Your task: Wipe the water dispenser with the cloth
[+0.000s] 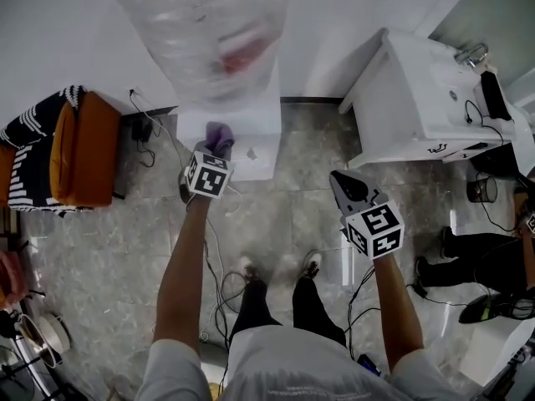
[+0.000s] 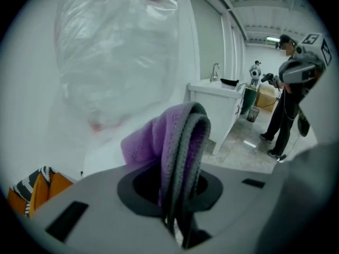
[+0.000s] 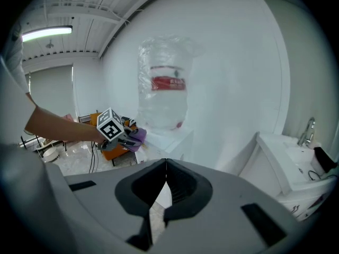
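Note:
The white water dispenser (image 1: 251,132) stands against the wall, topped by a large bottle (image 1: 205,23) wrapped in clear plastic. My left gripper (image 1: 216,152) is shut on a purple cloth (image 1: 221,136) and holds it against the dispenser's upper front edge. In the left gripper view the cloth (image 2: 159,139) is folded over between the jaws of the left gripper (image 2: 185,142), with the bottle (image 2: 114,57) close ahead. My right gripper (image 1: 339,182) hangs to the right, away from the dispenser, jaws together on nothing. From the right gripper (image 3: 166,164) I see the dispenser (image 3: 172,142) and the left gripper (image 3: 127,136).
An orange seat (image 1: 82,149) with a striped cloth stands left of the dispenser. A white sink cabinet (image 1: 410,98) stands to the right. Cables (image 1: 213,257) trail over the marble floor by my feet. Another person (image 1: 489,261) and a small bin (image 1: 483,189) are at the far right.

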Available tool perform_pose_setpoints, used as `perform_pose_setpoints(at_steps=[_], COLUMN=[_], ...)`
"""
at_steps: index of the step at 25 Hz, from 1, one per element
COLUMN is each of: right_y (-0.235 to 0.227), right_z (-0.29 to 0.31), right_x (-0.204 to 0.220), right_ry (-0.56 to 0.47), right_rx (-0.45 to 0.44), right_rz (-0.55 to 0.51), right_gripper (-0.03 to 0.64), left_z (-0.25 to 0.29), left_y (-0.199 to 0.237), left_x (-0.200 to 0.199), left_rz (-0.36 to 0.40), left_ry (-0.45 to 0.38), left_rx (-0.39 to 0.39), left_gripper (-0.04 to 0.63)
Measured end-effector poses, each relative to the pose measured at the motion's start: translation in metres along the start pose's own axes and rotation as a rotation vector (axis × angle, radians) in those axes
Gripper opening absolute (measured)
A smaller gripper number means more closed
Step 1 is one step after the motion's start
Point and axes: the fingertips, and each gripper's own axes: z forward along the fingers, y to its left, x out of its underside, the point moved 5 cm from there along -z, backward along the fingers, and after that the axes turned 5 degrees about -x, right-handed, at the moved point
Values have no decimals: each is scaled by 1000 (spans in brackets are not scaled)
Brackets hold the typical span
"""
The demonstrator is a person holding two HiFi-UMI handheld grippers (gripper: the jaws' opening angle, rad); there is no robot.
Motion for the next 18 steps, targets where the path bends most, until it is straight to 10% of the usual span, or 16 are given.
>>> perform_pose_setpoints(at_steps=[18], right_y=[-25], right_z=[-50], right_x=[30], right_ry=[-1], right_rx=[77], right_rz=[48], right_gripper=[14], left_z=[29], left_y=[-148], left_x=[-71], left_rz=[-36], left_ry=[-154], left_rx=[353], left_gripper=[60])
